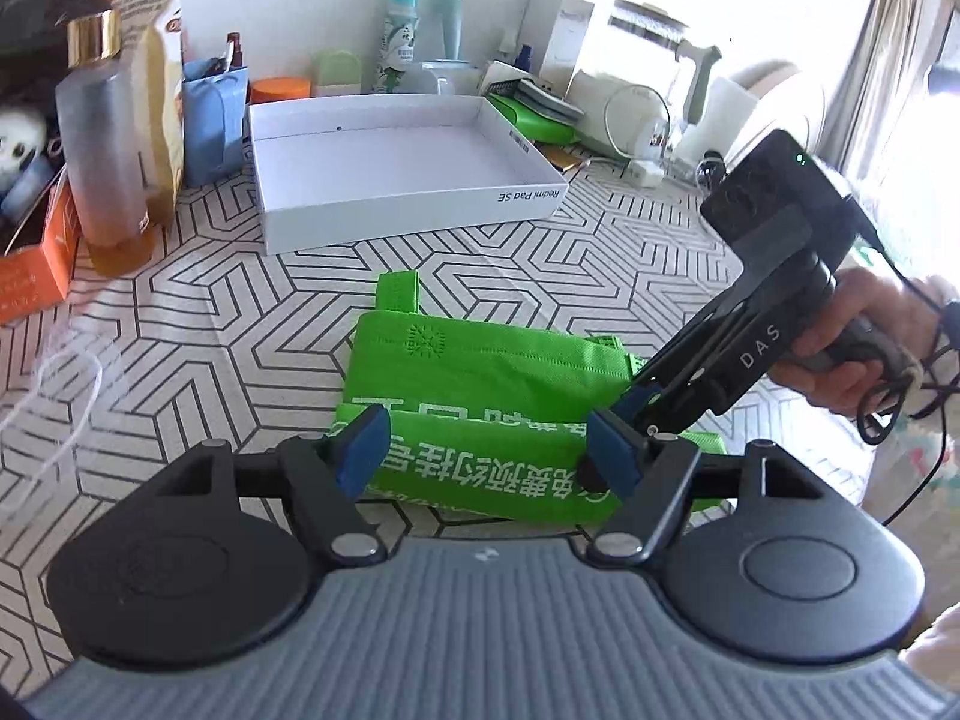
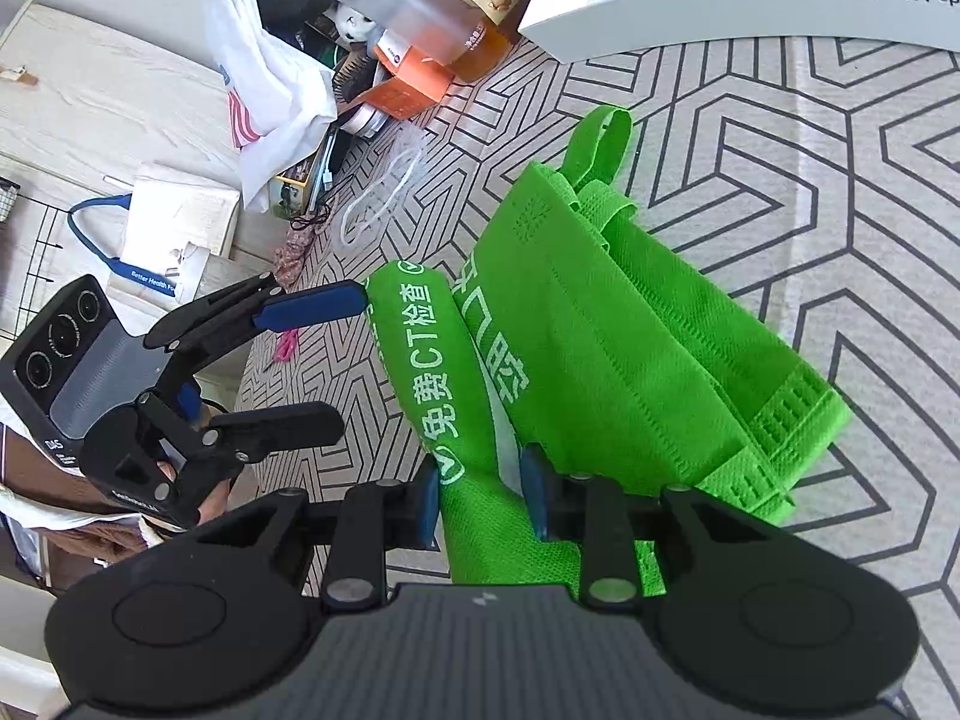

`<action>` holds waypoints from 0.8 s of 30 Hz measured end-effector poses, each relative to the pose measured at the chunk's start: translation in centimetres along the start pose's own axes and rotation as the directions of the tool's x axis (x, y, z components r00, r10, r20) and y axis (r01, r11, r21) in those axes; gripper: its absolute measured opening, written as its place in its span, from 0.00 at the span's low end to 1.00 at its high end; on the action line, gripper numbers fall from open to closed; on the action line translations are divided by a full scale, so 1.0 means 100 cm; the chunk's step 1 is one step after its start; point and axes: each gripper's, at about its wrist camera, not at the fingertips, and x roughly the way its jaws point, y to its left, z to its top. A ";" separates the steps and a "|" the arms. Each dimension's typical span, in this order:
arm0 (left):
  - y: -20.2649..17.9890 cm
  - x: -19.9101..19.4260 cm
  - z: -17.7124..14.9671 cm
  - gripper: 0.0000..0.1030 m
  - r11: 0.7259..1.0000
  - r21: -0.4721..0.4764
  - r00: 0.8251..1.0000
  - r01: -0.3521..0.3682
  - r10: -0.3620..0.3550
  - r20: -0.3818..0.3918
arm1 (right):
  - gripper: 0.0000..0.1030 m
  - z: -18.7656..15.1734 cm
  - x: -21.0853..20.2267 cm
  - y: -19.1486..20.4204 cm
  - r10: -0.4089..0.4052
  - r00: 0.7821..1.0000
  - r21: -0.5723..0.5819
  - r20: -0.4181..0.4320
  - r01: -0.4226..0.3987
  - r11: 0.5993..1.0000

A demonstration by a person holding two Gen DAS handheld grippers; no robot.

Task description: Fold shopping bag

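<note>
One bag: green shopping bag (image 2: 606, 324), partly folded, lying on the patterned bench (image 1: 180, 324).
Right tool (image 2: 480, 495): narrow, clamped on the bag's folded edge.
Left tool (image 1: 486, 450): wide, pads straddling the fold, not pressing.
Beyond: white box (image 1: 384, 168).

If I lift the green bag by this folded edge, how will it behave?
Probably floppy: the green bag is thin fabric that creases and rolls where the right gripper pinches it. The loose handle loop would likely dangle. It looks light, and with the left gripper open, the fold may spring apart.
</note>
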 end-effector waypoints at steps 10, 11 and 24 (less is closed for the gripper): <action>-0.037 0.035 0.001 0.81 0.960 0.220 0.981 -0.173 0.187 -0.047 | 0.29 0.007 0.001 -0.003 -0.005 0.999 0.004 -0.041 0.005 1.000; -0.038 0.038 0.002 0.83 0.957 0.224 0.979 -0.182 0.198 -0.049 | 0.28 0.008 0.001 -0.003 -0.007 0.999 0.005 -0.044 0.008 1.000; -0.018 -0.009 0.012 0.13 0.986 0.100 0.991 -0.131 0.126 0.054 | 0.26 0.013 0.000 -0.041 0.125 0.991 0.171 -0.040 -0.117 0.978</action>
